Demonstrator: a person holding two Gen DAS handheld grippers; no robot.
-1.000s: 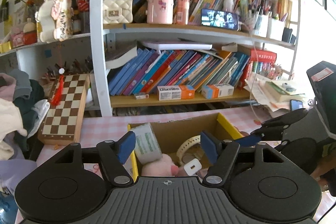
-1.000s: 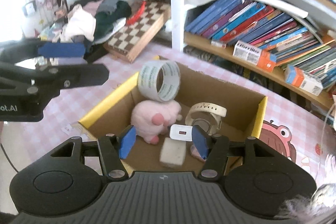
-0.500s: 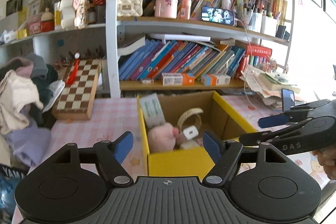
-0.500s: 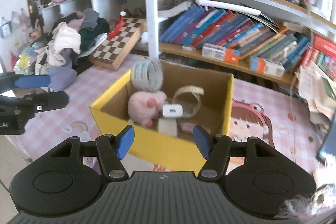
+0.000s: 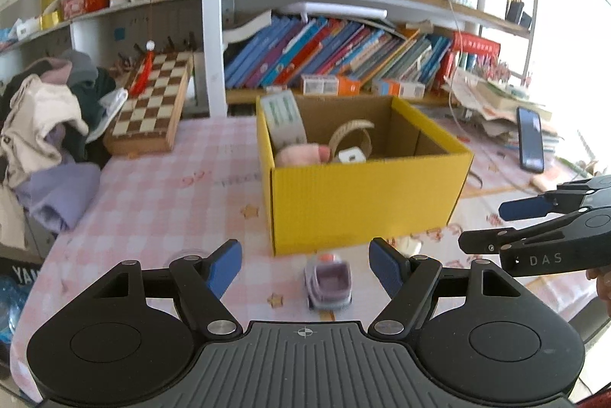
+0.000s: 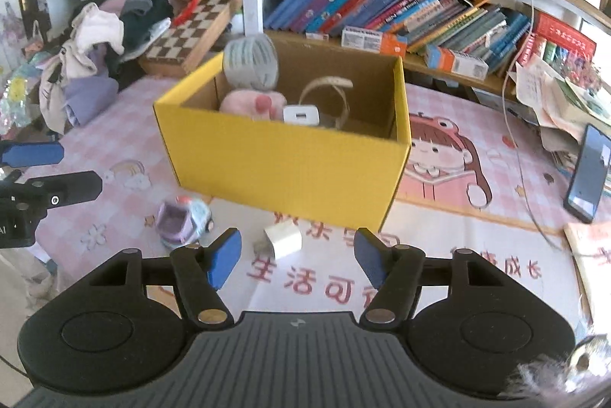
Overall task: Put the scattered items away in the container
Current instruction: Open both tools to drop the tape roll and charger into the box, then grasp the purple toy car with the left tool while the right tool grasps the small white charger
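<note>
The yellow cardboard box (image 5: 362, 194) (image 6: 282, 163) stands on the pink tablecloth and holds a tape roll (image 6: 250, 62), a pink plush (image 6: 252, 102), a white charger (image 6: 300, 114) and a cream band (image 6: 328, 91). A small purple toy car (image 5: 329, 281) (image 6: 183, 222) lies on the cloth in front of the box. Beside it sits a white plug cube (image 6: 283, 240). My left gripper (image 5: 305, 268) is open, low over the table, with the toy car between its fingers' line. The right gripper (image 6: 298, 257) is open and empty, just short of the plug cube.
A bookshelf (image 5: 324, 60) stands behind the box. A chessboard (image 5: 152, 102) and a heap of clothes (image 5: 42, 125) lie at the left. A phone (image 6: 586, 171), a cable and loose papers (image 6: 565, 94) lie at the right.
Both grippers have pulled back and down from over the box to the table in front of it. The toy car and plug cube have come into view.
</note>
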